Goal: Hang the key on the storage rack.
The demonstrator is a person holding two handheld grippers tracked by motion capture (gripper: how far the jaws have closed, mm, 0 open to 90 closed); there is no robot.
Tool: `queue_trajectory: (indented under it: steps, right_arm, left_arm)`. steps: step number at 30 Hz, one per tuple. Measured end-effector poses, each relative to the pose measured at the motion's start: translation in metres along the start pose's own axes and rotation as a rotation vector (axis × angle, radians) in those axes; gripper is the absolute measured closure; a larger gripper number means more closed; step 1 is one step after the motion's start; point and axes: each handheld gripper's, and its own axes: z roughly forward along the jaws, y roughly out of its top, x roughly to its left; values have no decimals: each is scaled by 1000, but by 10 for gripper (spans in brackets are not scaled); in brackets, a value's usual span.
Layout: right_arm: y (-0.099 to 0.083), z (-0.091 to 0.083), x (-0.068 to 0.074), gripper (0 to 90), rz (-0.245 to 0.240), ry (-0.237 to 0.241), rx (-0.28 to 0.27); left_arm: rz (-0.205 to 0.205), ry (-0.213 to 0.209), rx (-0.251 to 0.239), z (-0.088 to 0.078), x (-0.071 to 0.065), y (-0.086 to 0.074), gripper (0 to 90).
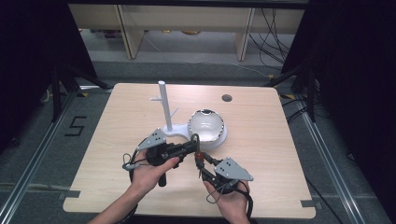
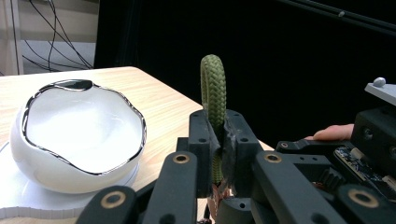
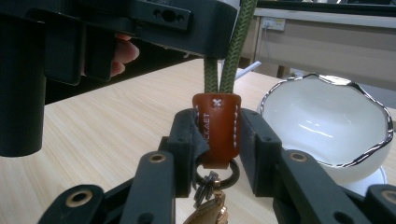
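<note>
Here I see both tools meeting over the near middle of the wooden surface (image 1: 116,140), just at 6 o'clock from the white bowl (image 1: 206,125). The left hand-held gripper (image 1: 193,145) is clamped on the green braided cord loop (image 2: 213,88), which stands upright out of its jaws in the left gripper view. The right hand-held gripper (image 1: 200,161) is closed on the brown leather tab (image 3: 217,126) of the same key fob, with the cord's two strands rising from the tab toward 12 o'clock in the right gripper view.

On the tab I can read white stitching, a small cross stitch near the top, and embossed letters running along its left edge that look like "CKAET"; the rest of the word is hidden by the jaw. Below the tab hangs a dark metal ring (image 3: 219,177) with a brass-coloured piece (image 3: 208,212) under it.

The bowl has a wavy silver rim and sits on a flat white base (image 1: 219,140). At 9 o'clock from the bowl, a white stand (image 1: 164,105) with short side pegs rises from that base. On the floor at 9 o'clock from the surface, black tape forms the figure "5" (image 1: 75,126).

My left hand (image 1: 152,170) and right hand (image 1: 231,200) grip the tools from 6 o'clock.
</note>
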Motion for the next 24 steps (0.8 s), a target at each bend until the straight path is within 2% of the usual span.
queue_trajectory:
  steps: [2,3,5,13,17,18,19,24]
  right_arm:
    - [1,0,0,685,3,1,0]
    - [1,0,0,685,-11,-1,-7]
    - [1,1,0,685,-3,15,-12]
    - [2,0,2,678,-5,-1,0]
    - [2,1,2,660,0,0,-4]
    - [3,1,3,647,11,13,-3]
    - [3,2,2,629,-5,16,-2]
    - [3,0,2,579,-19,5,22]
  left_arm:
    - [5,4,2,0,-1,1,828]
    - [8,4,2,0,-1,1,828]
    - [11,3,3,-1,-1,2,829]
    - [31,4,-6,-1,-2,2,832]
    - [51,24,3,-3,-4,3,833]
    - [65,39,4,-3,-4,4,834]
    - [72,44,3,-4,-3,4,834]
    - [95,81,0,-9,0,8,834]
